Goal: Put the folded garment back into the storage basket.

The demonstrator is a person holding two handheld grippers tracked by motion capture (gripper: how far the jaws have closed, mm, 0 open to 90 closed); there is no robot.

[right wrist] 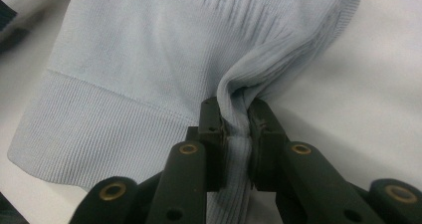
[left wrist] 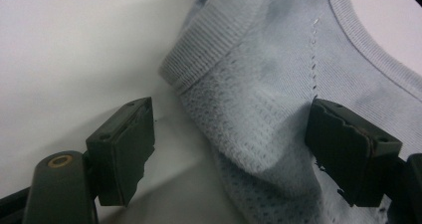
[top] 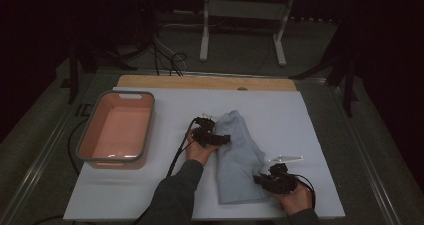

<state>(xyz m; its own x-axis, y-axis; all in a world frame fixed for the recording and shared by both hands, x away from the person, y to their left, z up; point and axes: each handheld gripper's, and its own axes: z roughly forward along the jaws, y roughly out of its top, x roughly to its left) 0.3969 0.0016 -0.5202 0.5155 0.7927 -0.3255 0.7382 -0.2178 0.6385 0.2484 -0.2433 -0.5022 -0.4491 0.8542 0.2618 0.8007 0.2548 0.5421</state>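
A folded light-blue knit sweater [top: 239,155] lies on the white table cover [top: 280,115]. My left gripper [top: 223,139] is at its left edge, mid-length. In the left gripper view the jaws stand wide open around a raised fold of the sweater [left wrist: 259,114], with one fingertip [left wrist: 124,149] over the bare cover and neither pad pressing. My right gripper [top: 260,180] is at the sweater's near right edge. In the right gripper view it [right wrist: 237,134] is shut on a pinched ridge of the ribbed hem [right wrist: 239,97].
A salmon-pink tub with a grey rim [top: 85,150] stands at the left of the cover. A wooden board edge [top: 205,81] runs along the far side. Beyond it, cables [top: 170,60] and a white stand [top: 242,15] sit on the dark floor.
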